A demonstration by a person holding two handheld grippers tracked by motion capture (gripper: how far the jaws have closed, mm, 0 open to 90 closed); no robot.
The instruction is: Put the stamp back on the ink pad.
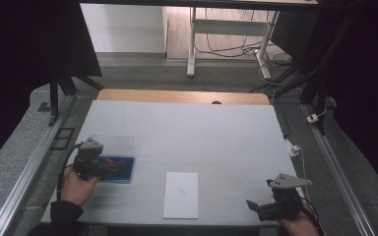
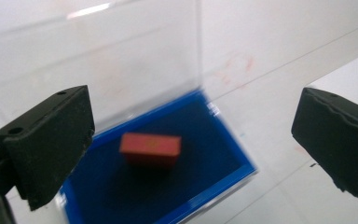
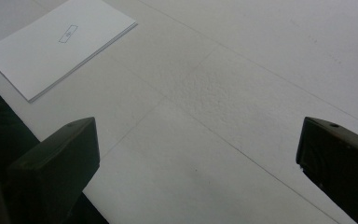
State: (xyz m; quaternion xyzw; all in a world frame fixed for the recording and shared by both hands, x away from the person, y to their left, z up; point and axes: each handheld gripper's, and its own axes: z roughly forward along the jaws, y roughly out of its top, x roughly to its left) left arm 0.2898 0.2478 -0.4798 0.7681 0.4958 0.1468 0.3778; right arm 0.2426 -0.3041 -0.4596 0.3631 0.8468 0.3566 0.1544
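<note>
1. Looking down the left gripper view, I see my left gripper (image 2: 193, 149) with its jaws spread wide and nothing between the pads; they stand apart above a blue-lined box (image 2: 223, 186).
2. A small red block (image 2: 151, 148) lies on the blue floor of that box, near the middle of the frame, slightly tilted and blurred. It touches neither jaw.
3. In the high view the left gripper (image 1: 109, 164) sits at the lower left of the frame, over the blue-lined box (image 1: 128, 173), whose clear lid (image 1: 115, 145) stands open behind it.
4. My judgement: the block is already placed in the box and let go, so that part of the work looks done.
5. What seems left is pulling the left gripper clear and closing the clear lid, if the box is meant to be shut.
6. My right gripper (image 1: 256, 206) rests at the lower right of the high view, well apart from the box. In its own view the right gripper (image 3: 196, 168) shows jaws wide apart over the bare white table (image 3: 242, 93), holding nothing.
7. A white sheet of paper (image 1: 181, 194) lies at the lower middle of the high view, between the two grippers, untouched.
</note>
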